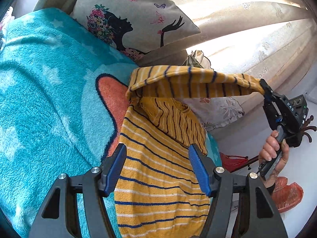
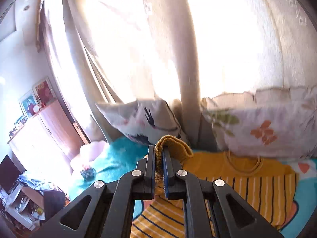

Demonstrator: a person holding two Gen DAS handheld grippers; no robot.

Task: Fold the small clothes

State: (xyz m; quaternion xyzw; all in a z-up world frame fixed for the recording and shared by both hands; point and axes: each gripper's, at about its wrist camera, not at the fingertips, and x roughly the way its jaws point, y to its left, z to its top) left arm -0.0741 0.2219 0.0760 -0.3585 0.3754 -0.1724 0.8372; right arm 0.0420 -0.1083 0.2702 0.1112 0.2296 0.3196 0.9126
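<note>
A yellow top with dark blue and white stripes [image 1: 158, 170] lies on a turquoise fleece blanket [image 1: 43, 103]. My left gripper [image 1: 157, 167] is open, its blue pads on either side of the top's body, just above it. My right gripper [image 1: 264, 91] is shut on the cuff of the top's sleeve [image 1: 190, 83] and holds the sleeve stretched up in the air. In the right wrist view the cuff [image 2: 158, 158] sits pinched between the shut pads of the right gripper [image 2: 158, 166], with the top's neckline [image 2: 243, 164] lying beyond.
A cushion with a woman's silhouette [image 1: 130, 19] and a floral pillow [image 2: 263, 125] lean against the curtain [image 2: 158, 49] at the blanket's far edge. A wooden cabinet [image 2: 49, 130] stands at the left. Red objects [image 1: 285, 194] lie on the floor by the bed.
</note>
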